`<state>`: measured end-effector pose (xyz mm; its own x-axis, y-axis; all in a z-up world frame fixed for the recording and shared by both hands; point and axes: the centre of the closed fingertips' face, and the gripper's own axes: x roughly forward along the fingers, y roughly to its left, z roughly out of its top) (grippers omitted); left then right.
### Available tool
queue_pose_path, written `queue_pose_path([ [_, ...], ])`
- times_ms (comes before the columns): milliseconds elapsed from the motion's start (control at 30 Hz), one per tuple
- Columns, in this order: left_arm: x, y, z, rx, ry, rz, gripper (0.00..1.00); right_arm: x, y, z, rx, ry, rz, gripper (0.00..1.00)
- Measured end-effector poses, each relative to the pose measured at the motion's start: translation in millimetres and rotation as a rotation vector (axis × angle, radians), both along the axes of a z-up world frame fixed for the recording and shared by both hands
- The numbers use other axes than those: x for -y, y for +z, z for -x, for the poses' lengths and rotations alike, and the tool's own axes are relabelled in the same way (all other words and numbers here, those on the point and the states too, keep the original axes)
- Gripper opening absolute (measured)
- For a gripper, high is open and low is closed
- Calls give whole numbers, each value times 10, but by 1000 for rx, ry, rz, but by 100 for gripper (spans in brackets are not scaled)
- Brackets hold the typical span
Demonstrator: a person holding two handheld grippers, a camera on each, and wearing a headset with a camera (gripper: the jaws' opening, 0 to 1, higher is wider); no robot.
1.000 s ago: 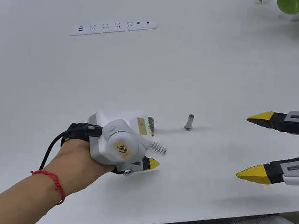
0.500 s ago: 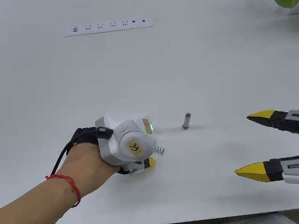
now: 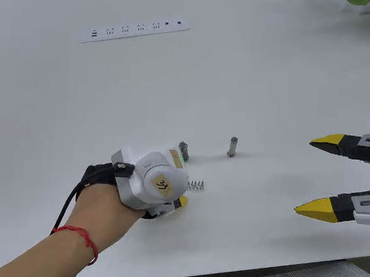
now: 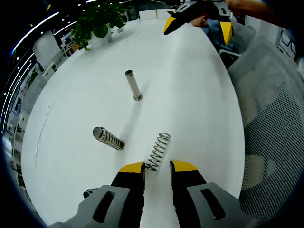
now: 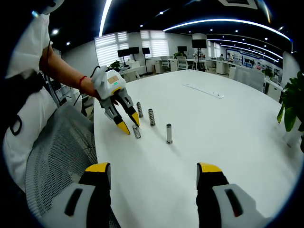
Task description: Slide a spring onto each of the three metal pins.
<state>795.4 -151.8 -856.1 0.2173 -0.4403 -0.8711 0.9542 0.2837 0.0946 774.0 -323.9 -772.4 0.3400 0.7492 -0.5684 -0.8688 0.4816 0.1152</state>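
Observation:
Three short metal pins stand on the white table. Two carry springs: one pin (image 5: 139,109) and its neighbour (image 5: 151,117) (image 3: 183,150) (image 4: 108,137). The third pin (image 3: 233,146) (image 4: 133,85) (image 5: 168,133) is bare. A loose spring (image 3: 195,185) (image 4: 157,150) (image 5: 137,131) lies flat on the table. My left gripper (image 3: 180,201) (image 4: 157,166) (image 5: 129,123) is low over the table, open by a narrow gap, with the spring's near end lying between its tips. My right gripper (image 3: 318,175) (image 5: 154,173) (image 4: 197,29) hovers wide open and empty to the right of the pins.
A white power strip (image 3: 135,30) lies at the far side of the table. The table's front edge runs close below the grippers, with a mesh chair (image 4: 270,118) beyond it. A potted plant (image 4: 97,21) stands at the far end.
My left gripper has drawn back slightly from the loose spring, which now lies flatter and shows more of its length. The right gripper has stayed in place.

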Motion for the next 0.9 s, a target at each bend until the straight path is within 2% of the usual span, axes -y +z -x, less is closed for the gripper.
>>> queue_pose_path([
  [467, -35, -31, 38, -8, -18, -3, 13, 19, 5, 2, 2, -8, 2, 75],
  [600, -37, -31, 43, -4, -24, -9, 13, 9, 2, 15, 0, -8, 1, 75],
  [900, -40, -33, 55, -18, -4, -11, 12, -2, -5, 37, -3, -10, 1, 75],
])
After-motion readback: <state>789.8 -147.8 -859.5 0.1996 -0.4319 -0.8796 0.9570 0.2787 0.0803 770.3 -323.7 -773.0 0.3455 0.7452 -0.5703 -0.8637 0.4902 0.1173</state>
